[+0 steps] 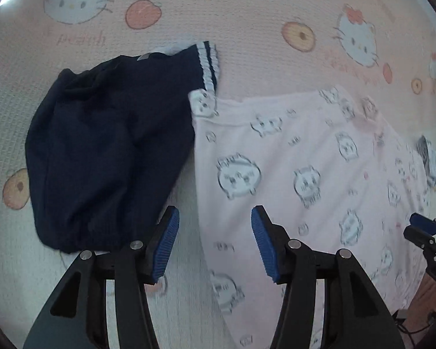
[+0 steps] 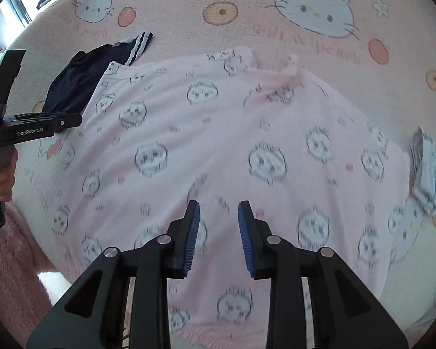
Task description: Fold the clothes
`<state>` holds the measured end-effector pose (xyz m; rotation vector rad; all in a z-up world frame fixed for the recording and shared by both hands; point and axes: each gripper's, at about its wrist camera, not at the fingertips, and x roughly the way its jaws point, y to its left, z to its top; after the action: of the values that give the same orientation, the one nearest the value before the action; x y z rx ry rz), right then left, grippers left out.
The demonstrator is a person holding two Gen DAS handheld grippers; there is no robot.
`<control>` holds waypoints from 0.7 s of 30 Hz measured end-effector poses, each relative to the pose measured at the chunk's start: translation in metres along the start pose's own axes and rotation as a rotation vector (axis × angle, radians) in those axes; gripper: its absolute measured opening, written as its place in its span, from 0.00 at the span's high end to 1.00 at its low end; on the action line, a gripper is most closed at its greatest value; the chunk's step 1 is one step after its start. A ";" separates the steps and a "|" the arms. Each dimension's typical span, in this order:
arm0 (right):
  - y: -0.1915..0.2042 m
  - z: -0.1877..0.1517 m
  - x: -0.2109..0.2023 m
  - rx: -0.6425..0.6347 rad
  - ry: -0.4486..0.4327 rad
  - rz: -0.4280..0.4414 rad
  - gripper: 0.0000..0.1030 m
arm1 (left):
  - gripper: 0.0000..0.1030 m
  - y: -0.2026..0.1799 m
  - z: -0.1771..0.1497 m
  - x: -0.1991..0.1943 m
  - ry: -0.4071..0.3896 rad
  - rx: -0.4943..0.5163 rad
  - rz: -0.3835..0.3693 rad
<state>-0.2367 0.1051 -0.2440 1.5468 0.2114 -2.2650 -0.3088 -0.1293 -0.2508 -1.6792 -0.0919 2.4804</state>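
A pale pink garment point(image 1: 319, 168) printed with cartoon faces lies spread flat on the bed, filling the middle of the right wrist view point(image 2: 232, 133). A crumpled navy garment point(image 1: 107, 151) with a white-striped cuff lies beside its left edge, also at the upper left of the right wrist view point(image 2: 81, 72). My left gripper point(image 1: 215, 212) hovers open over the pink garment's left edge with nothing between its fingers. My right gripper point(image 2: 219, 205) stands open, narrower, above the pink garment's near part, holding nothing. Each gripper shows at the edge of the other's view point(image 1: 421, 226) point(image 2: 66, 119).
The bed sheet point(image 2: 189, 5) is pink and white with cat-face and peach prints. A small white and grey cloth item point(image 2: 430, 171) lies to the right of the pink garment. A fluffy pink rug point(image 2: 11, 261) lies beyond the bed's near left edge. A hand point(image 2: 3, 177) grips the left tool.
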 end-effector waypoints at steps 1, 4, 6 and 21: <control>-0.008 0.010 0.001 0.005 -0.003 0.009 0.73 | 0.48 0.007 0.010 0.006 -0.011 -0.027 -0.021; -0.025 0.046 0.015 0.031 -0.011 0.040 0.73 | 0.48 0.020 0.031 0.026 -0.026 -0.096 -0.086; -0.036 0.066 0.026 0.056 -0.015 0.061 0.73 | 0.53 0.027 0.039 0.038 -0.019 -0.131 -0.144; -0.042 0.095 0.066 0.081 -0.040 0.042 0.73 | 0.83 0.012 0.048 0.036 -0.027 0.057 0.070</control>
<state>-0.3561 0.0964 -0.2722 1.5299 0.0767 -2.2949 -0.3670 -0.1338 -0.2674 -1.6542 0.0346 2.5309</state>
